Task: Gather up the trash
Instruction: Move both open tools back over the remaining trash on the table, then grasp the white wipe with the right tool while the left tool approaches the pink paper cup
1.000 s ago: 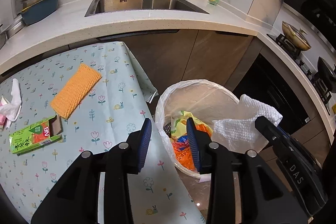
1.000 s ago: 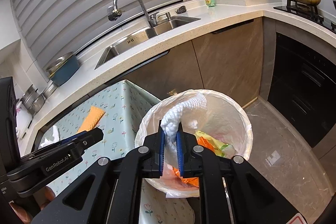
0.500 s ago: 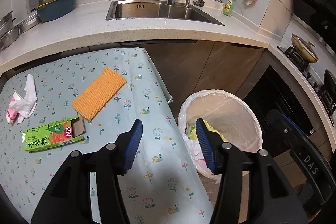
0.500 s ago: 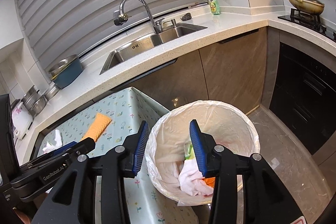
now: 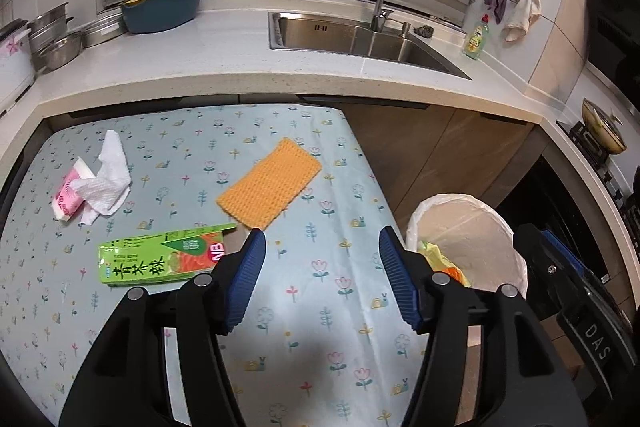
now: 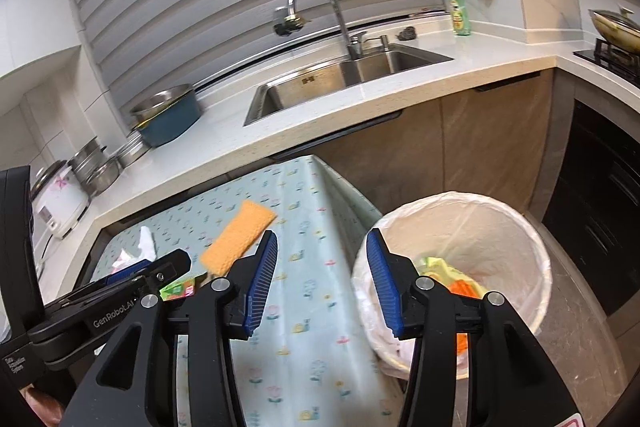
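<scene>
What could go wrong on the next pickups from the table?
1. The green carton lies flat with an open flap; the left tool, jaws opening and empty, could snag the flap or the loose tablecloth instead.
2. The white tissue overlaps the pink packet; one grab may lift both or drop one.
3. The bin sits off the table edge, so an early release by the empty, opening right tool could miss it.

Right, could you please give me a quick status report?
Both grippers, left and right, empty, fingers opening. Green carton, tissue, orange cloth on table. Bin unobstructed.
</scene>
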`<state>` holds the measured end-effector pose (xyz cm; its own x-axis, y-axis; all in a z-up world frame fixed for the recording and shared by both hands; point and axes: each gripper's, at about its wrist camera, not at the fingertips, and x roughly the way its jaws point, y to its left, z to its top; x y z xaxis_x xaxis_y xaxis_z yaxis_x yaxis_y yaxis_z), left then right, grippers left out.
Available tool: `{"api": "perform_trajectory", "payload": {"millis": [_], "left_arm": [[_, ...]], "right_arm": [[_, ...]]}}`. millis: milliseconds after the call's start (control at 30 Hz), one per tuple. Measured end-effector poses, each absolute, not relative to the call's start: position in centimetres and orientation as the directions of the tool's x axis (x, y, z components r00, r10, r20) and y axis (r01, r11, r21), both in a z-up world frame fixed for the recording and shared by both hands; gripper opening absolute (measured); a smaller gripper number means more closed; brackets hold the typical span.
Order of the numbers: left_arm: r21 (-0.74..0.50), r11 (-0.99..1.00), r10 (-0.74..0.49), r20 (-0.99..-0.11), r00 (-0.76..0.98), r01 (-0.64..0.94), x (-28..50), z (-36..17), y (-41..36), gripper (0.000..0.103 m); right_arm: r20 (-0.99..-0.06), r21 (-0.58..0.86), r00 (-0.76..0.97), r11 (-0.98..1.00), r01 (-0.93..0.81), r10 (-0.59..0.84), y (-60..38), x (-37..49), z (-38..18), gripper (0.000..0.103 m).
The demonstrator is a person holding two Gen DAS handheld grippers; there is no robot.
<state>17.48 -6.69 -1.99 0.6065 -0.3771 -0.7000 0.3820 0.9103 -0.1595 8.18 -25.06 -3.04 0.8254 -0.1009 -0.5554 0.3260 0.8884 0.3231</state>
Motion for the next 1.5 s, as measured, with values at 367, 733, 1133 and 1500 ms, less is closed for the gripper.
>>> {"api": "perform_trajectory", "payload": {"millis": [367, 733, 1133, 1500], "left_arm": [[-0.141, 0.953, -0.288, -0.702, 0.651, 0.269, 19.7, -2.8, 1.9, 0.066], [-0.070, 0.981, -0.175, -0.718, 0.674, 0.180, 22.8, -4.4, 10.5, 0.073], [0.021, 0.992, -0.069, -0.736, 0.673, 0.125, 26.9, -7.2, 18.3, 0.084], [-0.056, 0.998, -0.066, -0.761, 0.645, 0.036, 30.6, -9.4, 23.8, 0.087]], "right_arm": [[-0.571, 0.305, 0.821, 0.928, 0.215, -0.002, -17.8, 11.7, -3.2, 0.046], [-0.595, 0.279, 0.799, 0.955, 0.098, 0.092, -9.7, 16.2, -3.8, 0.049], [-0.644, 0.273, 0.738, 0.962, -0.025, 0.202, -0.5, 23.2, -6.5, 0.050], [-0.683, 0.261, 0.685, 0.961, -0.094, 0.252, 5.6, 30.5, -9.4, 0.055]]}}
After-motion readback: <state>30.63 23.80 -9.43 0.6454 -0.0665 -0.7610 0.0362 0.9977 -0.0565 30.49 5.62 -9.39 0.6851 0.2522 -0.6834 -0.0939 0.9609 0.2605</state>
